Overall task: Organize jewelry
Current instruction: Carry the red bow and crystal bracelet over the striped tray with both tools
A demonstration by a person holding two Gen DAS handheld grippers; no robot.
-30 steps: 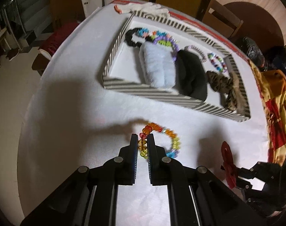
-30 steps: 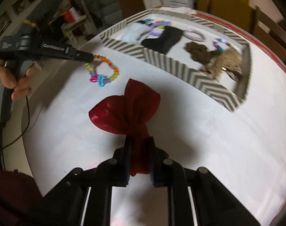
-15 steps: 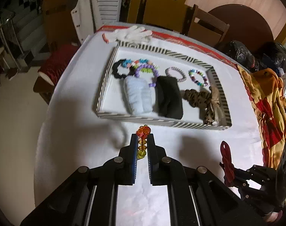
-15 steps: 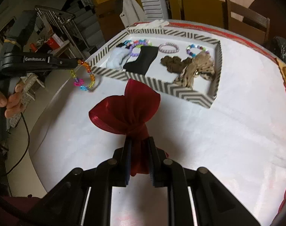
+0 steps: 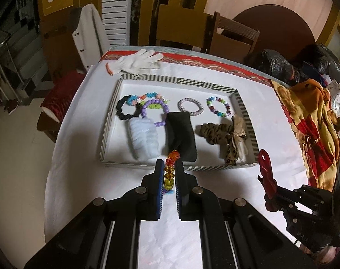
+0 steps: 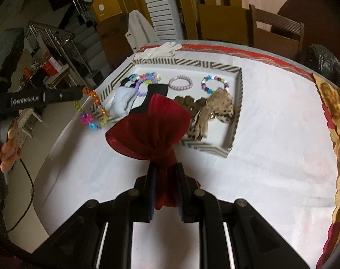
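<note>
White table [image 5: 84, 148], striped tray [image 5: 241, 103] ahead of both tongs.
We carry the bead bracelet [image 6: 92, 109] pinched in our left tongs [image 5: 169, 174] and the red bow [image 6: 152, 125] clamped in our right tongs [image 6: 166, 188]; next, lower each into the tray's free spots.

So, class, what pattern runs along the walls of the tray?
Black-and-white slanted stripes, like a chevron, on the tray; clearest in the left wrist view.

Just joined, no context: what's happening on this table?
A person works two handheld grippers over a white-covered table. The left gripper is shut on a rainbow bead bracelet, hanging off the table. The right gripper is shut on a red bow. Both are near the striped tray, which already holds bracelets and scrunchies.
</note>
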